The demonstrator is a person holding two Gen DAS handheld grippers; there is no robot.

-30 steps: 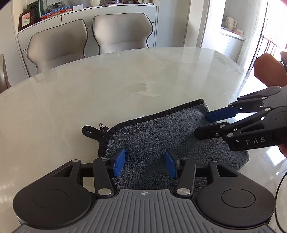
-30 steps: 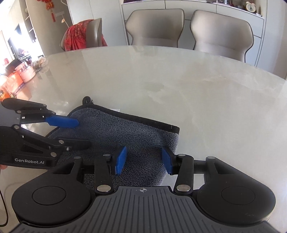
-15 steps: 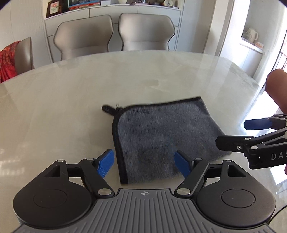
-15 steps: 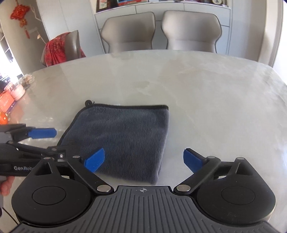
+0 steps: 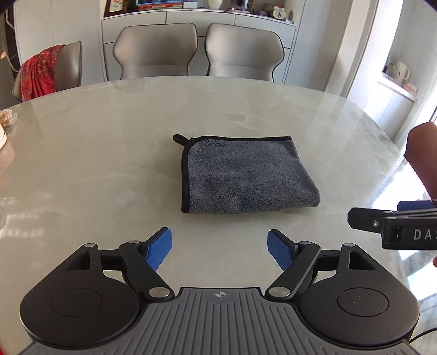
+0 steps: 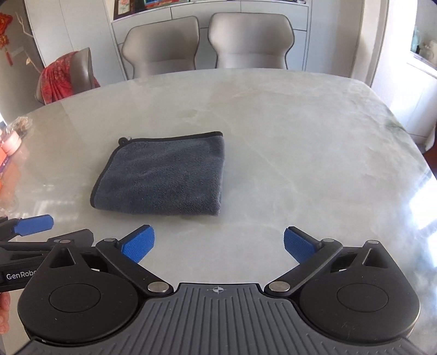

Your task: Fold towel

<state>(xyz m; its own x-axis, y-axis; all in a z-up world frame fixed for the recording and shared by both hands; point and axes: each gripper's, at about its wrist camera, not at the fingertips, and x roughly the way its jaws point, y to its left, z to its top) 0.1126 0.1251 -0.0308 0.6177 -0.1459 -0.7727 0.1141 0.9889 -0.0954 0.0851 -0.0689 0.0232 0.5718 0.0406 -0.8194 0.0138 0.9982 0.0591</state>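
A grey towel [image 5: 243,174] with black trim lies folded flat on the marble table [image 5: 95,153]; it also shows in the right wrist view [image 6: 164,180]. Its hanging loop [image 5: 179,138] points to the far left corner. My left gripper [image 5: 220,251] is open and empty, hovering near the towel's front edge without touching it. My right gripper [image 6: 217,247] is open and empty, in front of the towel's right side. The right gripper's side shows at the right edge of the left wrist view [image 5: 393,218], and the left gripper's fingers [image 6: 35,225] at the left edge of the right wrist view.
Two grey chairs [image 5: 196,52] stand behind the table's far edge, and a chair with a red cloth [image 5: 41,73] at the far left. Small items [image 6: 13,136] sit at the table's left edge. A cabinet [image 5: 191,16] lines the back wall.
Both grippers let go of the towel, opened wide and pulled back toward me. The towel now lies folded and flat on the table.
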